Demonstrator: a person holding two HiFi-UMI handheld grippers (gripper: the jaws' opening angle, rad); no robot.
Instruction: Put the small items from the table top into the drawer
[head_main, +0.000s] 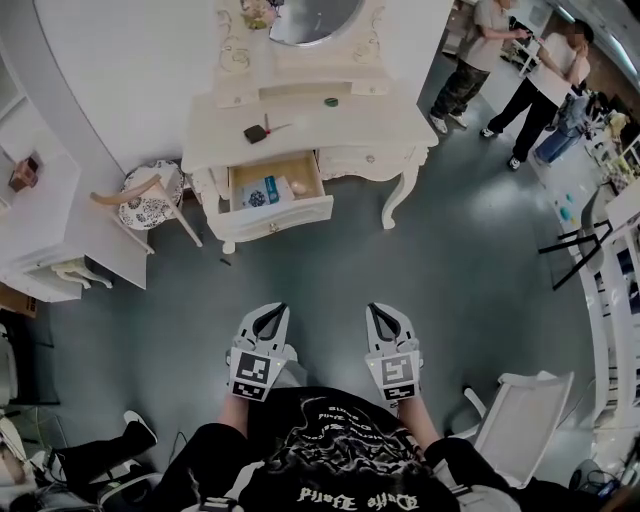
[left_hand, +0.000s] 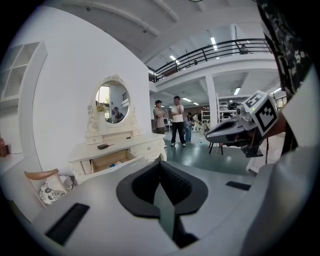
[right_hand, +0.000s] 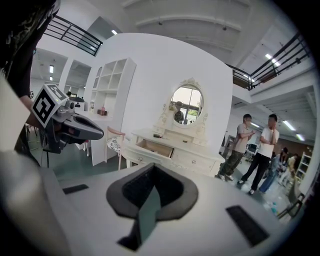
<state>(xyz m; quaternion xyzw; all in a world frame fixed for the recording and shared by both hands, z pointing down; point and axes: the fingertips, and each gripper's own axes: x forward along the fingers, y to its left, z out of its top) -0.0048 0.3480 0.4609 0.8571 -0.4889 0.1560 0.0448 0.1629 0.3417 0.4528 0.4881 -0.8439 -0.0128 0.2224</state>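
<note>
Dark item (head_main: 256, 132) and green item (head_main: 331, 101) lie on the bench (head_main: 380, 126), well ahead of both jaws, just beyond the open drawer (head_main: 285, 213). Left gripper (head_main: 271, 312) and right gripper (head_main: 381, 311) are clenched on nothing.

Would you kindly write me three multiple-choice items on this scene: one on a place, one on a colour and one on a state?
1. In the head view, which half of the dressing table holds the open drawer?
A. left
B. right
C. neither, it lies on the floor

2. What colour is the dressing table?
A. black
B. white
C. red

3. How are the left gripper and right gripper?
A. both shut, empty
B. both wide open
C. each shut on an item

Answers:
1. A, the drawer juts out on the table's left half.
2. B, its top, legs and drawer fronts are white.
3. A, each gripper view shows its jaws together with nothing between them.
</note>
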